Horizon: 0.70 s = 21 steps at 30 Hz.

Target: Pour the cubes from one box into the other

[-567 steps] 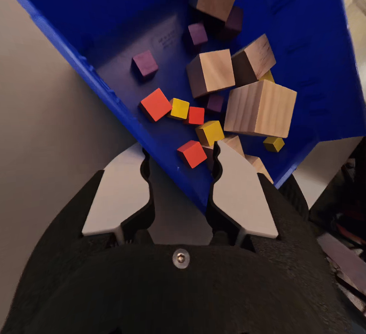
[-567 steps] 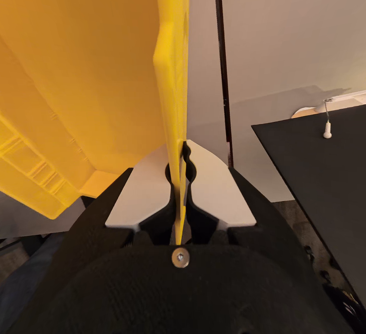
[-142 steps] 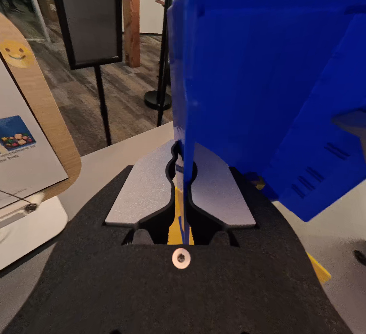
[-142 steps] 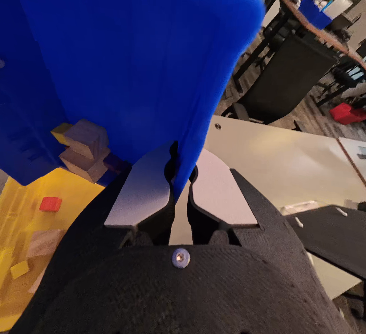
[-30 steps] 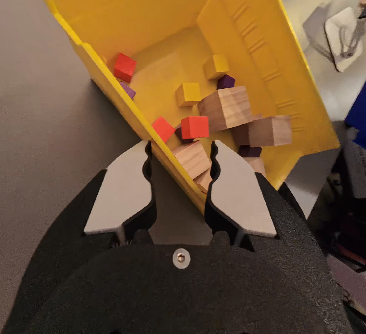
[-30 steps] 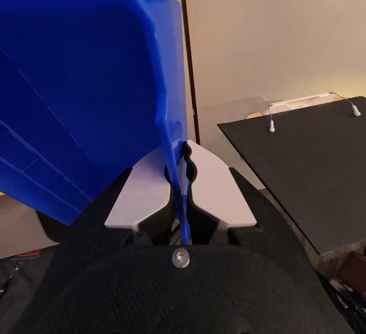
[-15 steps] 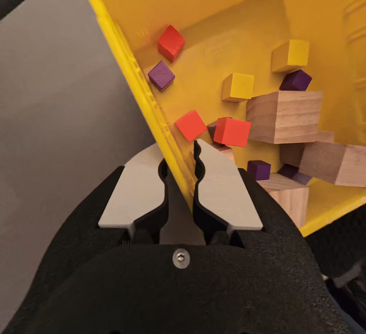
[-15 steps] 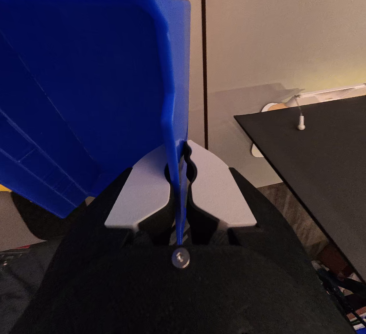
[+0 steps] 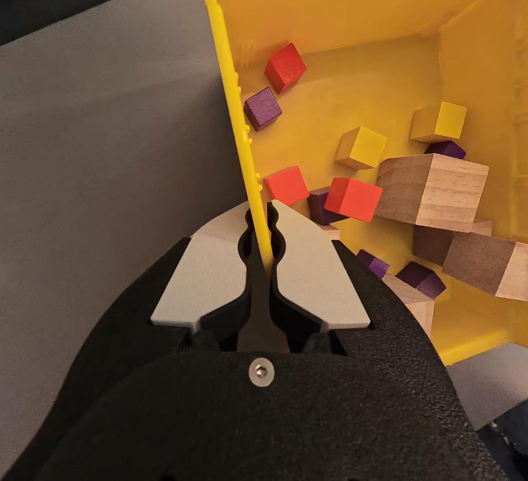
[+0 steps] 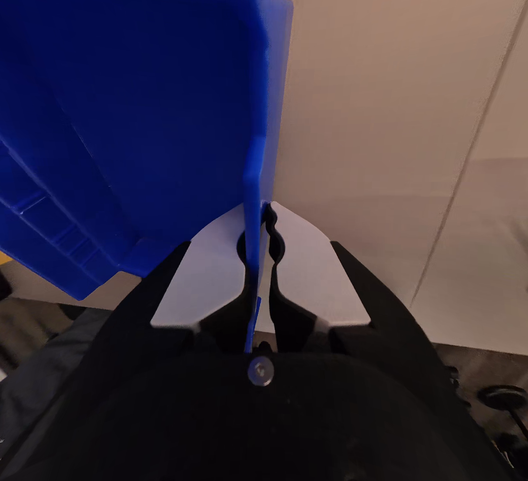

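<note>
The black board has left view; pale wall (image 10: 400,96) fills the background.

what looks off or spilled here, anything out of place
Nothing spilled that shows. The cubes lie jumbled inside the yellow box, whose wall the left gripper grips. The right gripper holds the blue box by its rim.

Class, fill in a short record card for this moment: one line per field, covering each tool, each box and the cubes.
Left tool: shut on the yellow box wall
Yellow box: tilted, holds the cubes
Cubes: red, purple, yellow, plus larger plain wooden blocks
Right tool: shut on the blue box wall
Blue box: only its outside shows; contents hidden
</note>
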Available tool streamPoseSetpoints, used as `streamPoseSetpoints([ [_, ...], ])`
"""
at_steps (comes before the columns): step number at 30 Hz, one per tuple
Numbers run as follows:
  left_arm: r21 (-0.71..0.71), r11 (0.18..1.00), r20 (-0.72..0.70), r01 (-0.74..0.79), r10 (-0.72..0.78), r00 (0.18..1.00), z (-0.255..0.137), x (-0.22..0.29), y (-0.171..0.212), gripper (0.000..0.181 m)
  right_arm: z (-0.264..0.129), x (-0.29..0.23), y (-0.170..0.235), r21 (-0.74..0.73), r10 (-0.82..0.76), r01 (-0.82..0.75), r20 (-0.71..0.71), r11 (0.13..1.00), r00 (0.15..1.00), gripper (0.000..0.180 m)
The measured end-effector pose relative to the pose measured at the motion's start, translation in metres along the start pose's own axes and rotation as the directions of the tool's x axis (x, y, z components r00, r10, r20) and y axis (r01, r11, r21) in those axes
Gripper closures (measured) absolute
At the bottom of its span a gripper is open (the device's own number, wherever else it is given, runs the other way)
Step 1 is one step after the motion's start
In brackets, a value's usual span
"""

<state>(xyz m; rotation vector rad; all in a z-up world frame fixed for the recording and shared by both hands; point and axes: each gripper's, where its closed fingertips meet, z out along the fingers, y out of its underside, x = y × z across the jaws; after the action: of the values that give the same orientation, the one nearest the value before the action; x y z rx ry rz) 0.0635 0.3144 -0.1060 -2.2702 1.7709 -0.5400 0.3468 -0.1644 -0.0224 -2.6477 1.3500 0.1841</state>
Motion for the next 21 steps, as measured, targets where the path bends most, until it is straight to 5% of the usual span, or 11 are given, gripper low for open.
streamPoseSetpoints([
  [10, 0.082, 0.987, 0.053, 0.138, -0.142, 0.988, -0.049, -0.122, 0.06, 0.169, 0.082, -0.05, -0.011, -0.153, -0.034, 0.05, 0.109, 0.987, 0.993, 0.172],
  [21, 0.122, 0.985, 0.041, 0.12, -0.125, 0.991, -0.057, -0.142, 0.067, 0.168, 0.114, -0.065, -0.017, -0.195, -0.037, 0.06, 0.121, 0.979, 0.992, 0.171],
])
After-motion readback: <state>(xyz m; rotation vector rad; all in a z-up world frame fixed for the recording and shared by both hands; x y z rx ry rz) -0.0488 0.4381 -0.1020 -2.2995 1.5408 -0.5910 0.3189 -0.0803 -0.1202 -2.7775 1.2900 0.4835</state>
